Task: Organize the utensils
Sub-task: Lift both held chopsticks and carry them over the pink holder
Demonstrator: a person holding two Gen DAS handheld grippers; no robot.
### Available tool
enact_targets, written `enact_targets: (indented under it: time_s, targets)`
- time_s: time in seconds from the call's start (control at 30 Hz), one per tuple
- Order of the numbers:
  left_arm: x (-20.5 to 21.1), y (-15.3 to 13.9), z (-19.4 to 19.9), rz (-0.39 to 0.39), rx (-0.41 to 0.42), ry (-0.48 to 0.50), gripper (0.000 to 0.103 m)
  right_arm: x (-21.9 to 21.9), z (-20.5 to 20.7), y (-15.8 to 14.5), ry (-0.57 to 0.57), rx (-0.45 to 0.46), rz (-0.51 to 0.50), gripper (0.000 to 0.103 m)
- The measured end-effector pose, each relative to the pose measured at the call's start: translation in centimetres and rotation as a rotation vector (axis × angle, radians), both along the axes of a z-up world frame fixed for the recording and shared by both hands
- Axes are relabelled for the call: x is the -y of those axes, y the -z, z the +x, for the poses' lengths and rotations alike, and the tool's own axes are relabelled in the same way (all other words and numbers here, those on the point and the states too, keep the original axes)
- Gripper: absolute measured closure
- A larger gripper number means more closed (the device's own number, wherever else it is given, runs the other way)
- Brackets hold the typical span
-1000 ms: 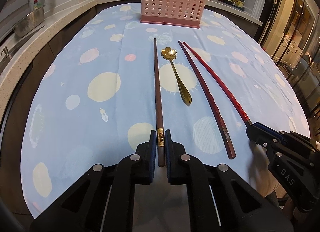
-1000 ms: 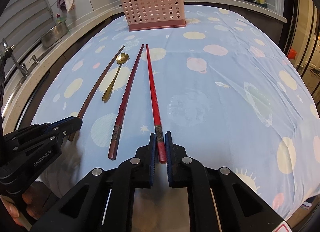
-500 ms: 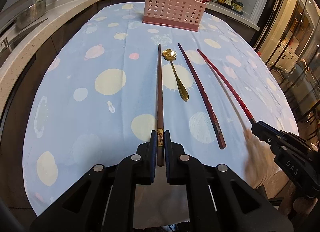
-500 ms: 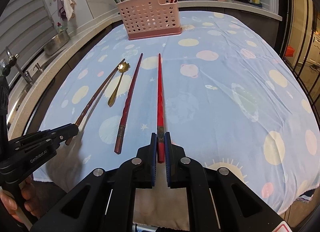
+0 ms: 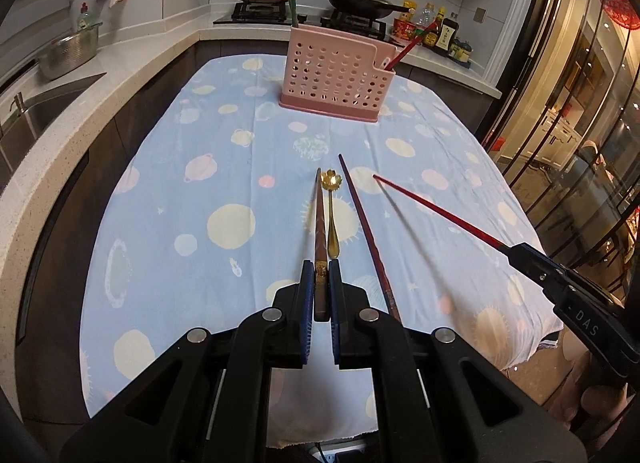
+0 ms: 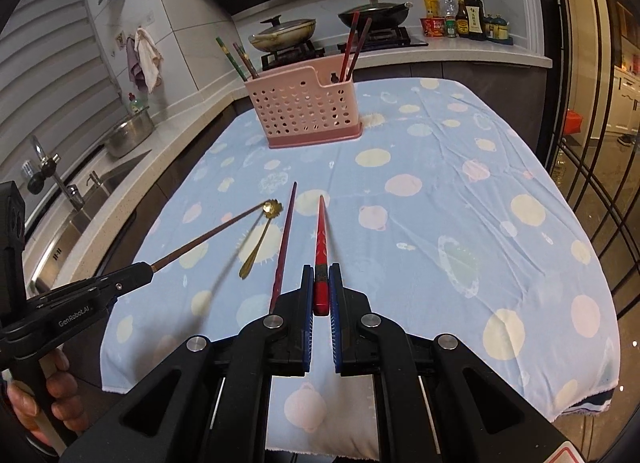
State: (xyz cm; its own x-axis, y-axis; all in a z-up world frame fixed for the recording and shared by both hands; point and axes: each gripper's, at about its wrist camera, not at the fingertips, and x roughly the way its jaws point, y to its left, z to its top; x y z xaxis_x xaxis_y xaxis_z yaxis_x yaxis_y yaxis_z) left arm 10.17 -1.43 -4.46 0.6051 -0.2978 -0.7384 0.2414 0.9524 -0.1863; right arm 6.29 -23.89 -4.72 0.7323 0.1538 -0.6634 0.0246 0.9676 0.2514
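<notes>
My left gripper point(image 5: 319, 283) pinches the brown chopstick point(image 5: 319, 219) near its decorated butt end; the shaft runs straight ahead between the fingers, lifted off the cloth, its shadow just left of it. My right gripper point(image 6: 320, 287) is clamped the same way on the red chopstick point(image 6: 321, 239), also raised, tip pointing ahead.

Just right of the left fingers, on the cloth: gold flower-headed spoon point(image 5: 331, 219), bowl end farthest from me. Beyond it to the right, the dark red chopstick point(image 5: 366, 231) lies flat; from the right wrist view it sits just left of my fingers, its butt end hidden behind the left finger.

Near edge of the blue planet-print tablecloth point(image 6: 460, 223) hangs below both grippers. Open cloth ahead of the tips, wide bare stretch right of the right fingers.

Far end, straight ahead: pink perforated utensil holder point(image 6: 304, 111), upright, chopsticks standing in both end compartments. Counter and stove behind it.
</notes>
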Motion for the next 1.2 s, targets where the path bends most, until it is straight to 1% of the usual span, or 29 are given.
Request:
enact_targets:
  time_s: [0.27, 0.57, 0.93, 1.2]
  targets:
    - [-0.6, -3.4, 0.8, -0.013, 0.071, -0.020, 0.096, 1.6, 0.4, -3.8, 0.030, 0.092, 0.012, 0.096]
    - [-0.8, -6.4, 2.6, -0.012, 0.155, -0.041, 0.096, 2.4, 1.6, -6.8, 0.044, 0.176, 0.013, 0.096]
    - [0.2, -10.1, 5.7, -0.014, 0.247, -0.040, 0.096, 2.8, 4.4, -10.3, 0.035, 0.254, 0.012, 0.096]
    - [0.9, -14.0, 8.4, -0.020, 0.333, -0.031, 0.096, 2.9, 7.6, -13.4, 0.006, 0.316, 0.030, 0.095]
